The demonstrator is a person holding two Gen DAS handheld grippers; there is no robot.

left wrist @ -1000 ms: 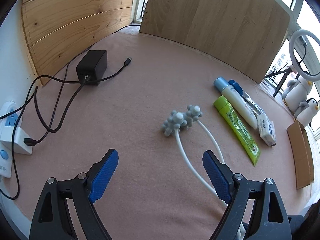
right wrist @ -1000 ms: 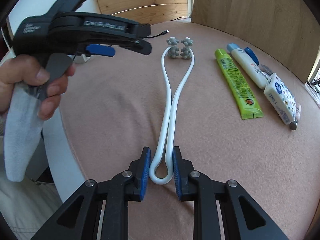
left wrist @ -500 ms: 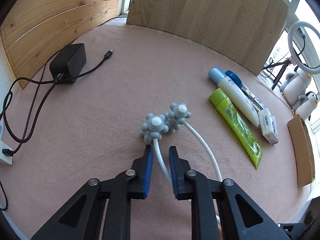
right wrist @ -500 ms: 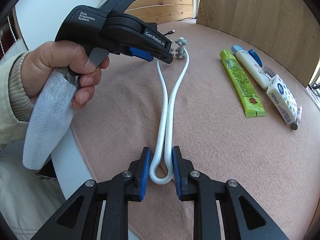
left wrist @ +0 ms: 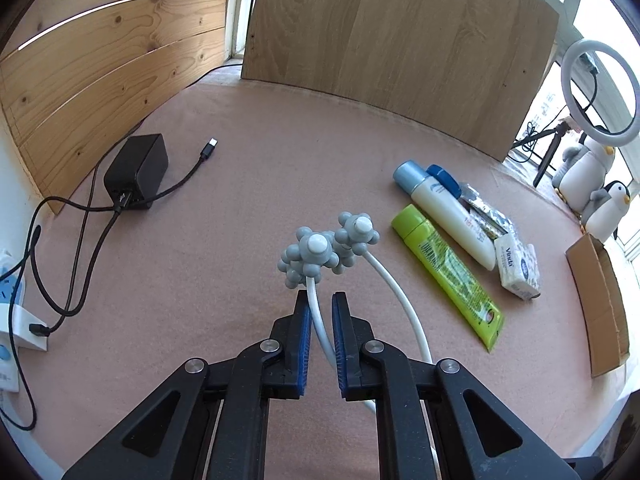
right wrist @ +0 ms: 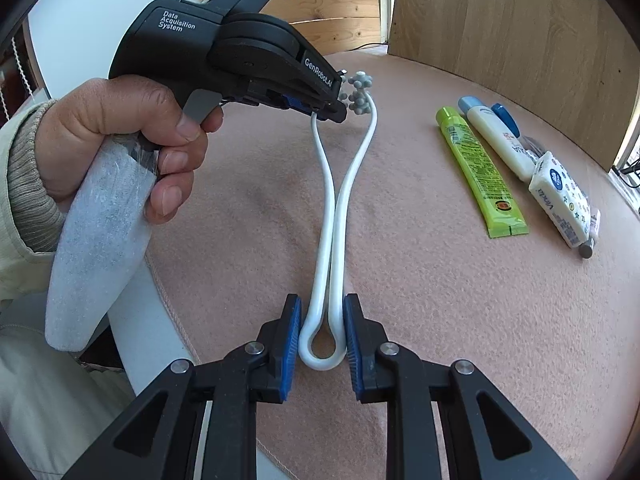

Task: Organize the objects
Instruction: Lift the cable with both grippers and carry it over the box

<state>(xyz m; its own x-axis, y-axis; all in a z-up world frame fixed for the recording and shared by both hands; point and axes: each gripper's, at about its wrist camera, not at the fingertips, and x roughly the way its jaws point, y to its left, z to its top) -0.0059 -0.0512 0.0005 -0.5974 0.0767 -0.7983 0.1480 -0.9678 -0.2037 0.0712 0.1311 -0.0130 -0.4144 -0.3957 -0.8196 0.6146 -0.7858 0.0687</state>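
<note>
A white U-shaped massager [right wrist: 338,208] with two grey knobbly heads [left wrist: 320,254] lies on the pink cloth. My left gripper [left wrist: 320,316] is shut on its left arm just behind the heads; it also shows in the right wrist view [right wrist: 320,114]. My right gripper [right wrist: 322,320] is shut on the looped end of the massager near the table's front edge. To the right lie a green tube [left wrist: 448,272], a white bottle with a blue cap [left wrist: 444,216] and a tissue pack [left wrist: 518,266].
A black charger [left wrist: 136,172] with cables and a white power strip [left wrist: 10,312] are at the left. Wooden boards [left wrist: 392,48] stand at the back. A cardboard box [left wrist: 598,308], a ring light and penguin toys are at the far right.
My left gripper moved forward over the massager's left arm and shut on it behind the heads. The heads have lifted a little. My right gripper has kept its hold on the loop.
</note>
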